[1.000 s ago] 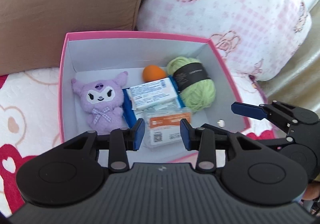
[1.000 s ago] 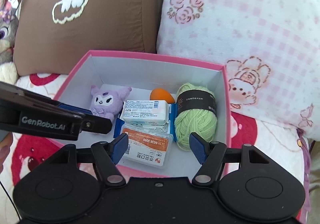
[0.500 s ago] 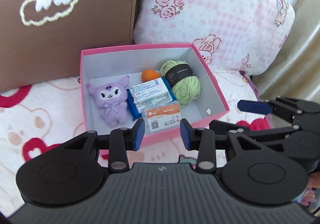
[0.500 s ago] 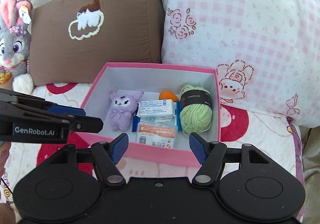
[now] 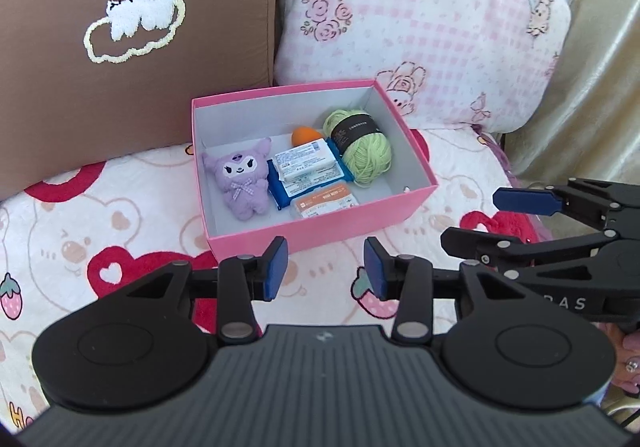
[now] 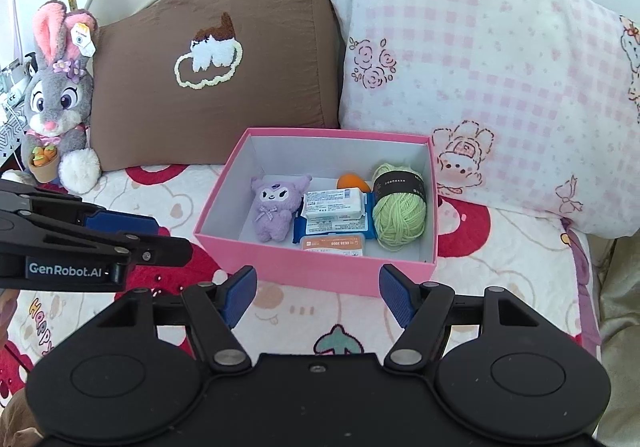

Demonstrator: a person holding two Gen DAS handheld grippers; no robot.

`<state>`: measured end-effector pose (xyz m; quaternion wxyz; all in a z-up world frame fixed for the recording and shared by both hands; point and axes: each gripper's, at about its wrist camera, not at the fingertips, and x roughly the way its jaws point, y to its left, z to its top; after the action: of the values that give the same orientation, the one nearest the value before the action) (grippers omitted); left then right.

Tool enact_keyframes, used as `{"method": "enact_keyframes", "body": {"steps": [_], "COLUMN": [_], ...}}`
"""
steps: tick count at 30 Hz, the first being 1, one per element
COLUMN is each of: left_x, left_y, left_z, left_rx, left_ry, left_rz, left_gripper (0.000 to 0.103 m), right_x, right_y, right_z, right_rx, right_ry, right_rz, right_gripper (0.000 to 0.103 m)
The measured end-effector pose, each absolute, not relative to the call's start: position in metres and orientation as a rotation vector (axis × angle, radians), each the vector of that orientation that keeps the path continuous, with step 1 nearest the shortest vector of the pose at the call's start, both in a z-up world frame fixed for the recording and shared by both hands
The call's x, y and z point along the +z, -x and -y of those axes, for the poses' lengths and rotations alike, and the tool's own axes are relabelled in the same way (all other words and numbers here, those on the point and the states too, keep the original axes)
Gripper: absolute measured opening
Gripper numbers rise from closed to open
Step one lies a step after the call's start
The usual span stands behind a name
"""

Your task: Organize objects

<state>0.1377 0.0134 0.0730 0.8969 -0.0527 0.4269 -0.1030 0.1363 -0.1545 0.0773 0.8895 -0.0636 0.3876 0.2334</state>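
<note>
An open pink box (image 5: 332, 225) (image 6: 320, 271) stands on the bed. Inside lie a purple plush (image 5: 242, 177) (image 6: 276, 205), white and blue tissue packs (image 5: 306, 165) (image 6: 334, 203), an orange-labelled pack (image 5: 324, 203) (image 6: 332, 245), an orange egg-shaped thing (image 5: 305, 135) (image 6: 350, 181) and a green yarn ball (image 5: 362, 145) (image 6: 400, 211). My left gripper (image 5: 322, 267) is open and empty, in front of the box. My right gripper (image 6: 316, 289) is open wider and empty, also in front of the box. Each gripper shows side-on in the other's view.
A brown pillow (image 6: 224, 59) and a pink checked pillow (image 6: 480, 87) lean behind the box. A grey rabbit plush (image 6: 56, 99) sits at the far left. The bed cover (image 5: 120, 231) has red hearts and bears. A beige curtain (image 5: 592, 87) hangs at the right.
Both grippers have pulled back and up from the box, which now looks smaller and farther. The jaws stayed open and empty. The box's contents have not moved.
</note>
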Motion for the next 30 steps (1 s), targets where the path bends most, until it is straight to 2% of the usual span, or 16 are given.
{"method": "enact_keyframes", "body": {"steps": [3,10,21,30], "left_x": [0.076,0.074,0.059,0.051], "left_y": [-0.127,-0.108,-0.091,-0.076], "left_z": [-0.012,-0.01,-0.008,-0.011], "left_rx": [-0.22,-0.19,-0.131,-0.105], "left_ry": [0.116,0.099,0.084,0.096], "left_rz": [-0.896,-0.902,-0.938,-0.951], "left_gripper": [0.042,0.053,0.058,0.068], "right_x": [0.079,0.079,0.075,0.069], "right_y": [-0.125,-0.108,-0.086,-0.07], "right_z": [0.158,0.167,0.172,0.183], "right_rx": [0.48,0.46,0.41,0.358], "right_ry": [0.135,0.137,0.193,0.129], "right_rz": [-0.799,-0.804,-0.831,-0.832], "right_gripper": [0.072,0.074,0.076,0.091]}}
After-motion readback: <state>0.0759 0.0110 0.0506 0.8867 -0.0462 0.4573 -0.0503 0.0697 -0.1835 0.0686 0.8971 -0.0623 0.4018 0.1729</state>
